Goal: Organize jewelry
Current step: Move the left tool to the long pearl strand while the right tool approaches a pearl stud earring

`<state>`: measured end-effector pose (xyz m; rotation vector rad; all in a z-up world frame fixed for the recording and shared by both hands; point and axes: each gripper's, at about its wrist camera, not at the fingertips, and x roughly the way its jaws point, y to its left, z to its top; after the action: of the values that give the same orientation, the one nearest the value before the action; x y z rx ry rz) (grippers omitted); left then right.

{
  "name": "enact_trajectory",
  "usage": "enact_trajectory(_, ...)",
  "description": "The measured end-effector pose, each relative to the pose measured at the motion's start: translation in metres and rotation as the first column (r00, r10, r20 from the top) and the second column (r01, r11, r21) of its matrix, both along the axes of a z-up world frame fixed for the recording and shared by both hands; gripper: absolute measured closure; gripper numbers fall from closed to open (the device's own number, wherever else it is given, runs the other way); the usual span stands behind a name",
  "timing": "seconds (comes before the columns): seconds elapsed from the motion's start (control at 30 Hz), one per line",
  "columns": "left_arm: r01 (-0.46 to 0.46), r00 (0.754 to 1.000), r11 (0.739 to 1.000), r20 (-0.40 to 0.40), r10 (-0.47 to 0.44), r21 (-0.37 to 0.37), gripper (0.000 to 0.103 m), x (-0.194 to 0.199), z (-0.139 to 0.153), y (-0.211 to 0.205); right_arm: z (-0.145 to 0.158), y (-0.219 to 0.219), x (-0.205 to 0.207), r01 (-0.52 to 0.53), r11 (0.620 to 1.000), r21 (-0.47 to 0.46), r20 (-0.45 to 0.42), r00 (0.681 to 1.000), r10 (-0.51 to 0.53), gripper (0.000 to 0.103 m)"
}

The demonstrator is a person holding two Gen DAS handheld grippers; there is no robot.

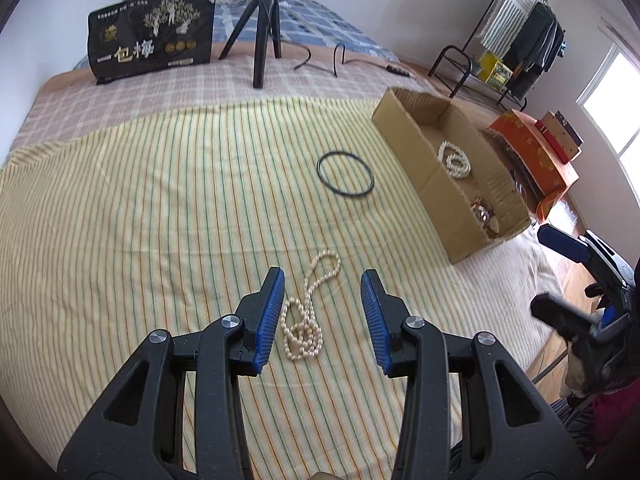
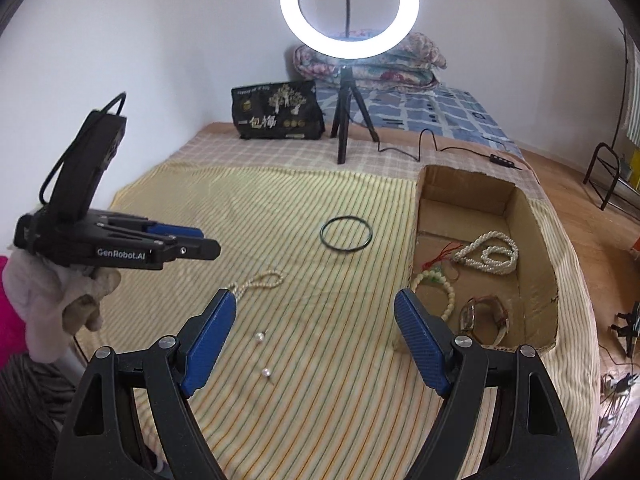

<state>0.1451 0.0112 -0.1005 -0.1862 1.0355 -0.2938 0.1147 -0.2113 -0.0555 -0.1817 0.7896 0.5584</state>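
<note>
A pearl necklace (image 1: 305, 312) lies coiled on the striped bedsheet, between the fingers of my open left gripper (image 1: 322, 280), which hovers just above it. Its loop end shows in the right wrist view (image 2: 260, 281). A black ring bangle (image 1: 345, 176) (image 2: 346, 235) lies on the sheet. A cardboard box (image 1: 416, 148) (image 2: 532, 216) holds a white bead necklace (image 2: 492, 254), a pale bead bracelet (image 2: 448, 300) and a watch (image 2: 486, 318). Two pearl earrings (image 2: 260, 336) (image 2: 265, 372) lie in front of my open, empty right gripper (image 2: 314, 304).
A ring light on a tripod (image 2: 348, 128) and a black bag (image 2: 276, 110) stand at the far end of the bed, with a cable (image 2: 440, 148) trailing right. Folded quilts (image 2: 372, 60) lie behind. A clothes rack (image 1: 516, 40) and orange box (image 1: 536, 148) stand right of the bed.
</note>
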Motion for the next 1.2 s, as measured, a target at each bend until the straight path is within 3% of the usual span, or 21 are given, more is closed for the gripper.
enact_trajectory(0.17,0.016,0.998,1.000,-0.059,-0.014,0.024,0.063,-0.006,-0.022,-0.007,-0.030,0.016,-0.007,-0.086,0.992,-0.091,-0.098,0.992,0.077,0.022)
enact_trajectory(0.43,0.034,0.994,0.998,-0.109,-0.029,0.047,0.063,-0.009,-0.044,-0.013,-0.069,0.033,-0.012,-0.198,0.967,-0.161,-0.199,0.966,0.164,0.023)
enact_trajectory(0.5,0.038,0.992,0.998,-0.119,-0.032,0.052,0.063,-0.010,-0.047,-0.013,-0.080,0.038,-0.014,-0.231,0.956,-0.183,-0.224,0.956,0.189,0.040)
enact_trajectory(0.57,0.039,0.992,0.998,-0.124,-0.032,0.056,0.063,-0.011,-0.049,-0.013,-0.088,0.041,-0.013,-0.250,0.948,-0.198,-0.248,0.948,0.198,0.050)
enact_trajectory(0.7,0.038,0.991,0.997,-0.129,-0.030,0.059,0.063,-0.009,-0.052,-0.011,-0.096,0.043,-0.007,-0.256,0.948,-0.190,-0.278,0.940,0.198,0.061)
enact_trajectory(1.2,0.040,0.988,0.994,-0.151,-0.024,0.106,0.063,0.008,-0.071,-0.017,-0.102,0.048,0.003,-0.271,0.947,-0.173,-0.303,0.930,0.211,0.068)
